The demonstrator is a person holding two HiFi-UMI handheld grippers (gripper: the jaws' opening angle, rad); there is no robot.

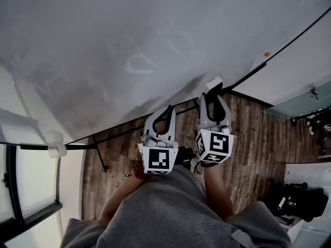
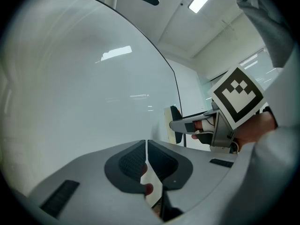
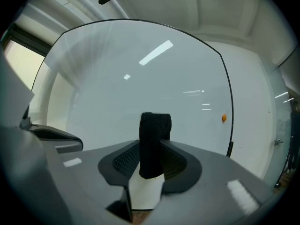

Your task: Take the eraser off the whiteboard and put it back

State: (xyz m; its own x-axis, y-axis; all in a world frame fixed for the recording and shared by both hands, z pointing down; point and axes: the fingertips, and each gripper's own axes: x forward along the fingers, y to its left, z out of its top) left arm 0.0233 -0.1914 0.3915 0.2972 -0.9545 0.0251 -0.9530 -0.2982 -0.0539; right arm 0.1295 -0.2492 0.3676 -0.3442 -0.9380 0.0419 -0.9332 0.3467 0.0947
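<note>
The eraser (image 3: 154, 142), a block with a black felt face, stands upright between the pads of my right gripper (image 3: 151, 159), which is shut on it. From the head view its pale back (image 1: 214, 82) sticks out past my right gripper (image 1: 212, 96), close to the whiteboard (image 1: 129, 45) near the board's lower edge; contact with the board cannot be made out. My left gripper (image 1: 166, 113) sits just left of it, jaws shut with nothing between them (image 2: 147, 146). The left gripper view also shows the eraser (image 2: 172, 125) in the right gripper beside the whiteboard (image 2: 70, 102).
A small orange magnet (image 1: 267, 54) sits on the board's right part, also seen as an orange magnet (image 3: 224, 118) in the right gripper view. Wooden floor (image 1: 248, 138) lies below. A window (image 1: 31, 180) is at left; a black object (image 1: 302, 200) stands at lower right.
</note>
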